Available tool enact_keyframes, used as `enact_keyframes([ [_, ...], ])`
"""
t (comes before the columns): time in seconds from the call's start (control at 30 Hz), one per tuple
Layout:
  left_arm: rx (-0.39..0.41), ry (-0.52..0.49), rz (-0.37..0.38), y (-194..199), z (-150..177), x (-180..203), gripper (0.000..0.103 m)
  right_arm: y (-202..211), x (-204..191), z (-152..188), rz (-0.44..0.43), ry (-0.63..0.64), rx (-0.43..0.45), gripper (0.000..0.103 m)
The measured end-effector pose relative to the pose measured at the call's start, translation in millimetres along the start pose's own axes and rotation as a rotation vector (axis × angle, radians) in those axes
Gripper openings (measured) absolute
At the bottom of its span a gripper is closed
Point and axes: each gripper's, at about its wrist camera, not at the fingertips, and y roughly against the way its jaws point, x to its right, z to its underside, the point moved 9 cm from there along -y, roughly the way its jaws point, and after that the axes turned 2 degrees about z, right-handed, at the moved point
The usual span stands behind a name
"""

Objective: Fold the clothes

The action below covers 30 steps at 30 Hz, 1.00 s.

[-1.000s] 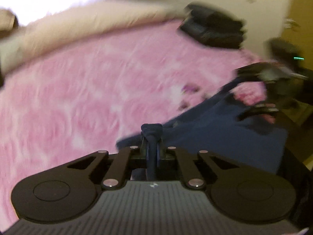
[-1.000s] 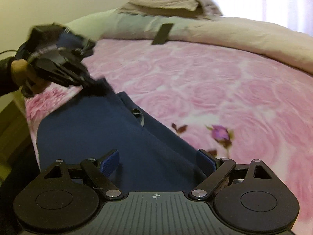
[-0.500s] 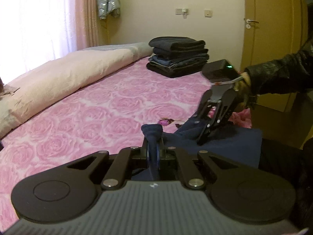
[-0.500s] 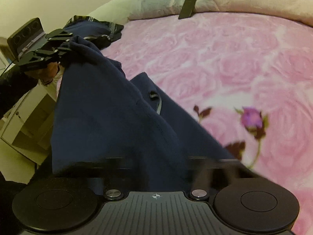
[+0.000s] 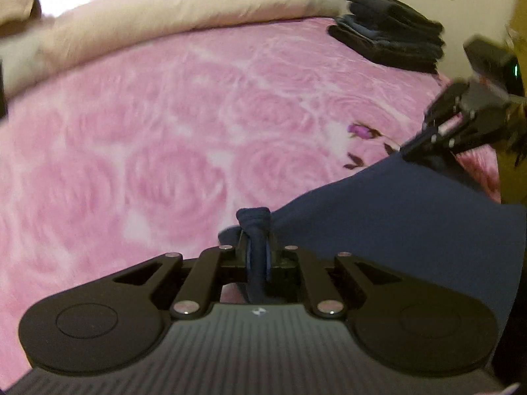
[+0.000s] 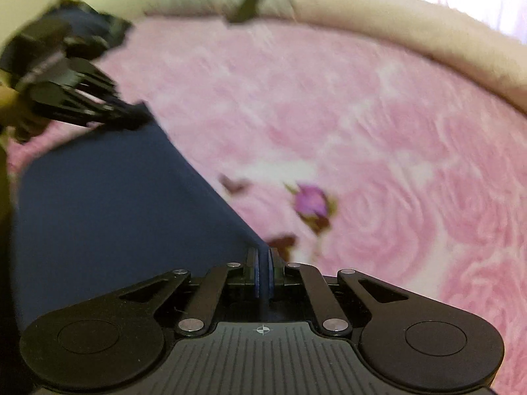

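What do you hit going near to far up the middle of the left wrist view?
Left tool clamped on the bunched navy blue fabric garment → pink rose-print bedspread → long cream padded bolster along the far edge.

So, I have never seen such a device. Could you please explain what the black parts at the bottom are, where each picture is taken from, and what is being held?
No robot arm is here: a person holds a hand-held tool in each hand, and each tool carries its own camera looking forward along its fingers. One picture comes from the left gripper, the other from the right gripper; the black levers at the bottom belong to the tool itself. Each view also shows the other tool. Both jaws are shut on the dark blue cloth garment, stretched between them over the pink rose-patterned bed cover. Farther back lie a cream padded quilt and a stack of dark folded clothes. The pictures are blurred by motion.
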Motion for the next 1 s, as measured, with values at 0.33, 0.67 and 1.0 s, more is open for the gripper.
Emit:
enact_keyframes([
  [0.33,0.014,0.007,-0.049,7.6,-6.3,-1.4,0.016,27.6,19.7,22.4,0.149,-0.080,0.029,0.004],
  [0.67,0.056,-0.086,-0.109,71.0,1.0,34.0,0.024,106.0,-63.4,60.9,0.170,-0.113,0.178,0.004],
  [1.0,-0.034,-0.241,-0.005,85.3,71.2,112.6,0.026,43.6,-188.0,68.3,-0.009,0.137,0.182,0.004],
])
